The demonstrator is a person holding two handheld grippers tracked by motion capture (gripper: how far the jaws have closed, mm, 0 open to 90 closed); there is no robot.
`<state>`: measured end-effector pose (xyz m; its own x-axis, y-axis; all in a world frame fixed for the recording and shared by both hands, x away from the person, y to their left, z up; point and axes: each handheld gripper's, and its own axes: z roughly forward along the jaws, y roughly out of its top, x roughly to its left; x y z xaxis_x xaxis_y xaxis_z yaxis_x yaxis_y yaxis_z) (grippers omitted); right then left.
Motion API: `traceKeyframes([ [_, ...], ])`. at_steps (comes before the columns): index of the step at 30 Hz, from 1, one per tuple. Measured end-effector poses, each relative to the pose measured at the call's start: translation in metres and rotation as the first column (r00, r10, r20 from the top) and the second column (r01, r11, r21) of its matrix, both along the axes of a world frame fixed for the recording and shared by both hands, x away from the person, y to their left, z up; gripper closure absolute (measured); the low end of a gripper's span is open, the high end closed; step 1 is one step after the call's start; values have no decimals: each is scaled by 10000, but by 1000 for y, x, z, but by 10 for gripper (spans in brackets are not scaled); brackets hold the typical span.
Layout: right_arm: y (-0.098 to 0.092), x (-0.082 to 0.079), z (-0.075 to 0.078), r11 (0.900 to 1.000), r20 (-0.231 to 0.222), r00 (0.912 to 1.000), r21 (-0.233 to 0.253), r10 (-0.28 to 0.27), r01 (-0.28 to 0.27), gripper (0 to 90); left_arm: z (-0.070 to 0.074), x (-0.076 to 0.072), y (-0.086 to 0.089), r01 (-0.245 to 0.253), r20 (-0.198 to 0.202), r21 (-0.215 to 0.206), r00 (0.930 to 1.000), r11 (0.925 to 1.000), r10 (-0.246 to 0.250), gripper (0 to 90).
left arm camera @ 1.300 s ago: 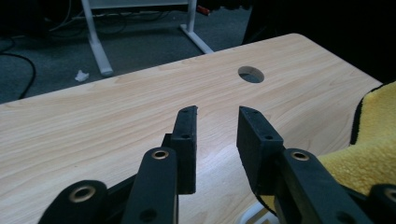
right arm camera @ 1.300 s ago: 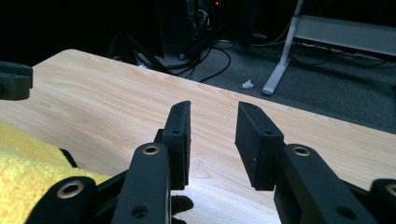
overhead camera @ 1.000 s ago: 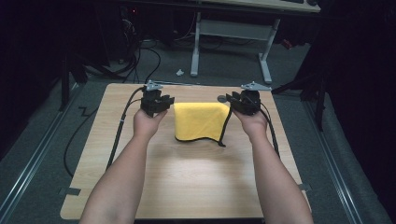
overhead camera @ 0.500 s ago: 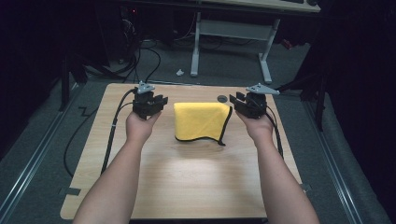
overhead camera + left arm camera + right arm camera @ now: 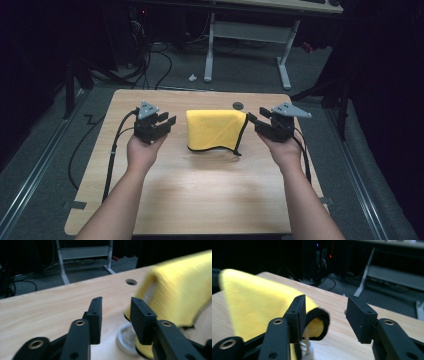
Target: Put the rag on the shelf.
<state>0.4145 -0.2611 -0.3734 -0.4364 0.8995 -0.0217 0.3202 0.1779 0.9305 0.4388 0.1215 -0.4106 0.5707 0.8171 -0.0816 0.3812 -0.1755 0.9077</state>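
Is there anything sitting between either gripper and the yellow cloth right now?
Nothing visible does. The folded yellow cloth lies flat on the table with the left gripper and right gripper flanking it, both open. Only bare wood separates each from the cloth's edges.

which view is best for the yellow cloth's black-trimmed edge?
High view: the whole yellow cloth lies folded on the table, black trim running along its near and right edges. Right gripper view gives one trimmed corner close up; left gripper view shows it blurred.
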Motion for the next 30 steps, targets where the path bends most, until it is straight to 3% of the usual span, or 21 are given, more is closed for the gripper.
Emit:
traceKeyframes([
  [1,3,-16,-4,9998,145,9998,-184,99,-96,449,-4,-9,1,124,41,-1,9999,9999,-124,570],
  [2,3,-16,-4,9998,145,9998,-184,99,-96,449,-8,-20,3,243,19,-38,9997,9997,-243,570],
  [3,8,-38,-16,9978,218,9997,-655,142,-128,407,-16,-34,4,433,110,-79,9990,9990,-432,531],
  [4,10,-46,-21,9969,227,9997,-783,135,-116,402,-29,-54,5,550,50,131,9985,9984,-551,511],
  [7,15,-77,-49,9952,-76,9998,-961,192,-199,376,-57,-87,7,1036,-257,332,9944,9941,-1028,481],
  [10,19,-104,-80,9936,-336,9991,-1091,254,-289,377,-83,-113,8,1334,-607,870,9899,9872,-1284,470],
  [12,21,-117,-98,9920,-598,9979,-1221,248,-320,374,-93,-125,9,1329,-757,875,9891,9872,-1265,468],
  [16,26,-131,-126,9893,-1223,9925,-1441,31,-209,371,-105,-137,6,1482,-999,898,9852,9849,-1391,457],
  [17,27,-134,-132,9880,-1350,9908,-1528,-4,-204,366,-112,-148,0,1540,-1373,663,9800,9858,-1438,456],
  [18,27,-134,-132,9880,-1350,9908,-1528,-4,-204,366,-112,-148,0,1540,-1373,663,9800,9858,-1438,455],
  [19,27,-140,-141,9845,-1373,9905,-1749,-92,-151,377,-114,-149,-1,1764,-1484,955,9757,9797,-1612,449],
  [20,27,-140,-141,9845,-1373,9905,-1749,-92,-151,377,-114,-151,-5,1993,-1679,980,9690,9750,-1812,442],
  [21,26,-143,-149,9848,-1767,9843,-1707,7,-313,386,-113,-153,-9,2087,-1561,1210,9695,9705,-1890,441],
  [23,26,-143,-150,9833,-1787,9839,-1783,42,-366,386,-113,-152,-11,2073,-1574,1170,9695,9712,-1880,443],
  [24,26,-142,-151,9819,-1673,9859,-1852,79,-393,391,-112,-149,-10,2065,-1657,921,9678,9741,-1894,443],
  [30,24,-139,-154,9852,-1725,9850,-1696,-66,-231,400,-115,-147,-6,2044,-1892,739,9639,9761,-1875,449],
])
